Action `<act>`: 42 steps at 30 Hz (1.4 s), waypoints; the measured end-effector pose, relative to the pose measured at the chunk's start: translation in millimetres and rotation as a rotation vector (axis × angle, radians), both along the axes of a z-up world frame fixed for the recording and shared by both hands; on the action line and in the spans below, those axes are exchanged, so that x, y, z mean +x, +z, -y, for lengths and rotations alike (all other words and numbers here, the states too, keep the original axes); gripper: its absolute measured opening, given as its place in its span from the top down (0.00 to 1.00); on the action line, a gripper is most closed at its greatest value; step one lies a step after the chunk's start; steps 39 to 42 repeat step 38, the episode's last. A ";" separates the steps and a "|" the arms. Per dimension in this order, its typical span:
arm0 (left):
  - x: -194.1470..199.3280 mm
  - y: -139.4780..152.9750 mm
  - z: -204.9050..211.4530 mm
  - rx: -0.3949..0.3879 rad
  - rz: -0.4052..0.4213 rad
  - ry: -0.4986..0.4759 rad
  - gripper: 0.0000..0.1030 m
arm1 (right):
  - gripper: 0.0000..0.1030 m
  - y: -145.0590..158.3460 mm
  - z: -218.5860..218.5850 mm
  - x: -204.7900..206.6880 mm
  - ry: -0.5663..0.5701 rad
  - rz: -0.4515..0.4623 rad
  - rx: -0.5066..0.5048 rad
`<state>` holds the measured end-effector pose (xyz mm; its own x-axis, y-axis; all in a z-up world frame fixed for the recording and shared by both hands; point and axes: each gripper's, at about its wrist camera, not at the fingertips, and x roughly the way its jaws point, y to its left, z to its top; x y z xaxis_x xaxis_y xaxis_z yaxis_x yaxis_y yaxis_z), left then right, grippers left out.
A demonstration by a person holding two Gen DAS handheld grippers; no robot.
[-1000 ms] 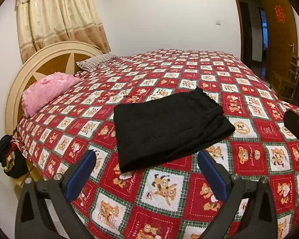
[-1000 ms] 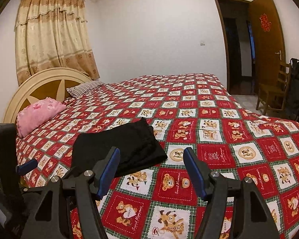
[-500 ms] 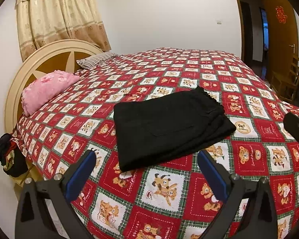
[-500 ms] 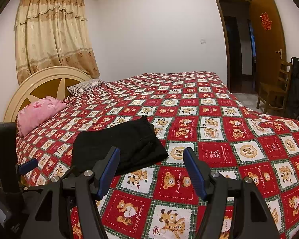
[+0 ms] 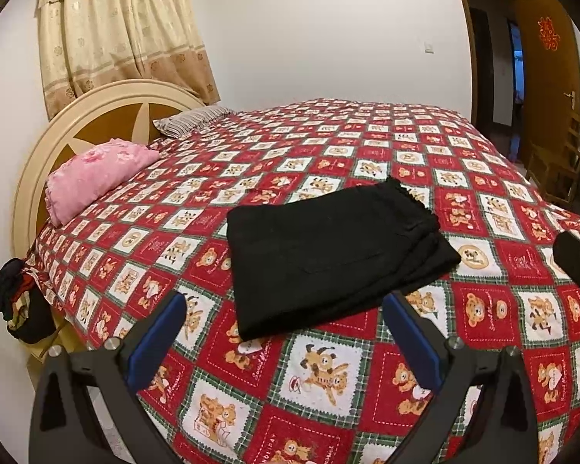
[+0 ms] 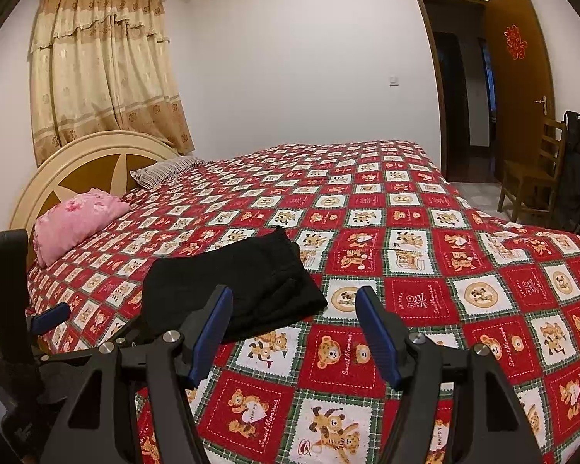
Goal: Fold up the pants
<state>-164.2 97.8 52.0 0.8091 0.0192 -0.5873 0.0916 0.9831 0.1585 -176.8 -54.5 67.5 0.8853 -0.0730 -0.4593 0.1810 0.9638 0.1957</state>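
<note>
Black pants (image 5: 328, 255) lie folded into a flat rectangle on the red checked bedspread (image 5: 328, 143). My left gripper (image 5: 286, 340) is open and empty, hovering just short of the near edge of the pants. In the right wrist view the pants (image 6: 236, 282) lie ahead to the left. My right gripper (image 6: 294, 328) is open and empty above the bedspread, to the right of the pants. The left gripper (image 6: 50, 315) shows at that view's left edge.
A pink pillow (image 5: 92, 174) and a striped pillow (image 5: 193, 118) lie by the round headboard (image 5: 96, 116). A wooden chair (image 6: 533, 170) and an open door (image 6: 518, 77) stand at the right. Dark clothes (image 5: 15, 301) hang at the bed's left corner.
Both grippers have lifted and pulled back slightly; the pants have not moved. Both jaws stay open.
</note>
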 end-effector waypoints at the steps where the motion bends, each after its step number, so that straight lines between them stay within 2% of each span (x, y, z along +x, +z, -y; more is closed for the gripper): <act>1: -0.3 0.8 -0.1 -0.001 0.002 0.000 0.00 | 0.35 0.2 0.2 -0.7 0.001 0.000 0.001; 17: -0.2 3.4 1.6 -0.002 0.002 -0.007 0.00 | 0.35 3.0 0.5 -2.2 -0.003 -0.002 0.008; 27: 2.5 12.3 9.2 -0.035 0.014 -0.054 0.00 | 0.35 0.0 3.1 -2.2 -0.010 -0.003 0.004; 34: 5.6 9.3 6.3 -0.082 -0.026 -0.076 0.00 | 0.35 0.2 2.5 -2.7 -0.015 -0.001 -0.001; 42: 8.7 7.2 5.5 -0.068 -0.035 -0.056 0.00 | 0.35 -0.3 3.6 -3.2 -0.018 -0.005 0.006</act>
